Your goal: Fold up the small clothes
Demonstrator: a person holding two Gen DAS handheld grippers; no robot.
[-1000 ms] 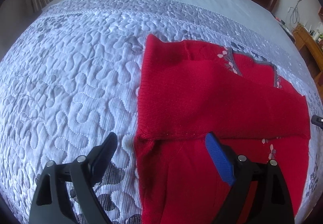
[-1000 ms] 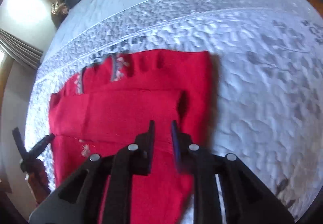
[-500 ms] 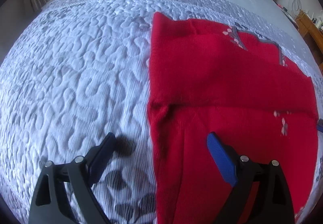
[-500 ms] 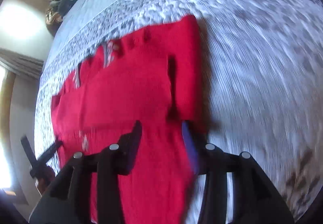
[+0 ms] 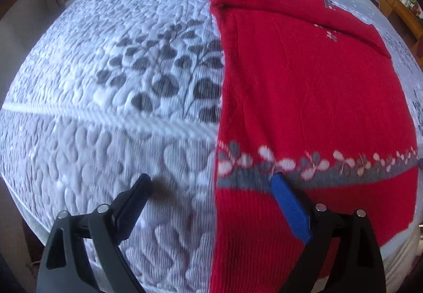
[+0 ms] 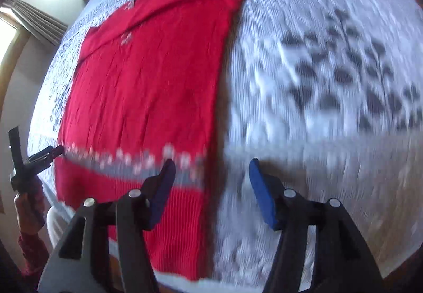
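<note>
While both tools [image 5: 211,184] [image 6: 211,168] gape empty, right widening, red sweater [image 5: 304,87] lies lengthwise, hem nearest.

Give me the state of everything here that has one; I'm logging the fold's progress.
red sweater: lying flat on the quilt, sleeves folded in across the top, patterned hem end not yet folded up.
left gripper: open, nothing held, straddling the sweater's side edge near the hem.
right gripper: jaws opening, nothing gripped, straddling the opposite side edge near the hem.
quilt: spread on the bed, under the sweater.
</note>
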